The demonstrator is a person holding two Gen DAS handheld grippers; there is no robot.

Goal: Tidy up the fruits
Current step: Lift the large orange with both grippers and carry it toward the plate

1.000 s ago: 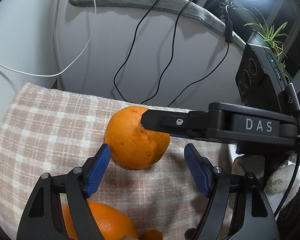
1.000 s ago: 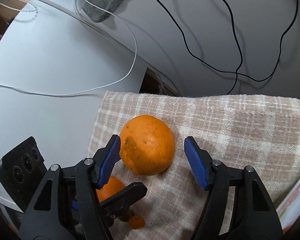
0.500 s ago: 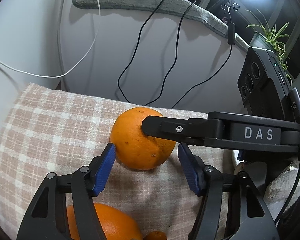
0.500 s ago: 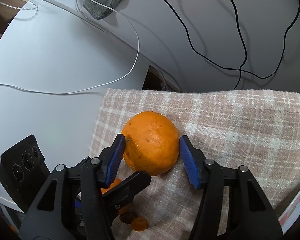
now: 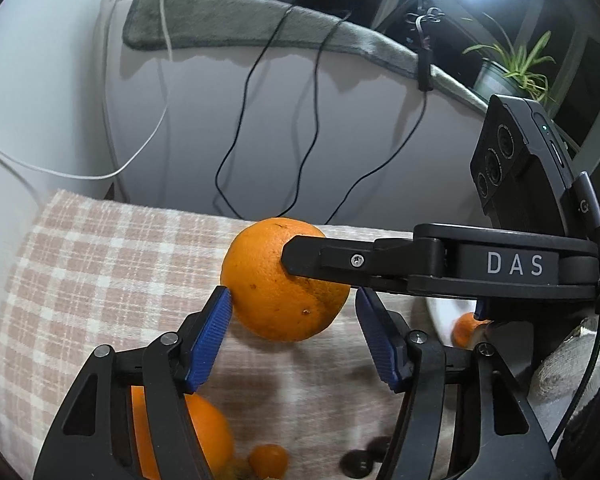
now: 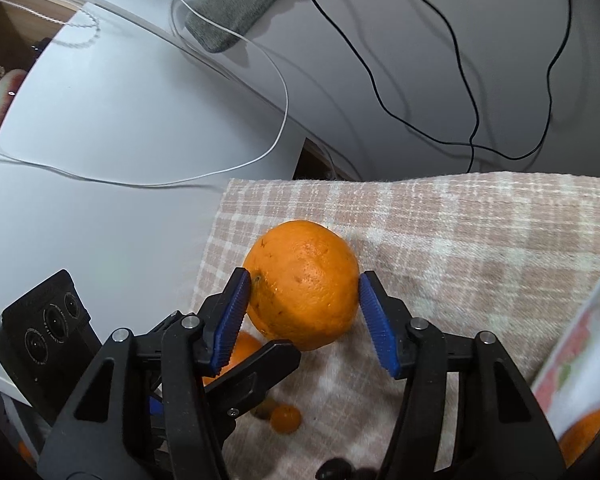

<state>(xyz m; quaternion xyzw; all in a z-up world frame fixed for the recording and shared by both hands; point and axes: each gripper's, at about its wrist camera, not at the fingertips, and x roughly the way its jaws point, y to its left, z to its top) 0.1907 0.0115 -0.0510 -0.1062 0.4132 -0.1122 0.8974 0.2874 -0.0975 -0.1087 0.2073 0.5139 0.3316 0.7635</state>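
Squarely between right hand-held gripper [image 6: 302,312] pads: orange [image 6: 302,284]

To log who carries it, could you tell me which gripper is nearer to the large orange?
Right. The right gripper clamps the orange on both sides; the left gripper sits just short of it, jaws open.

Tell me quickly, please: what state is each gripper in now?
Left gripper: jaws around the orange, grip cannot be told.
Right gripper: jaws closed on the same orange.
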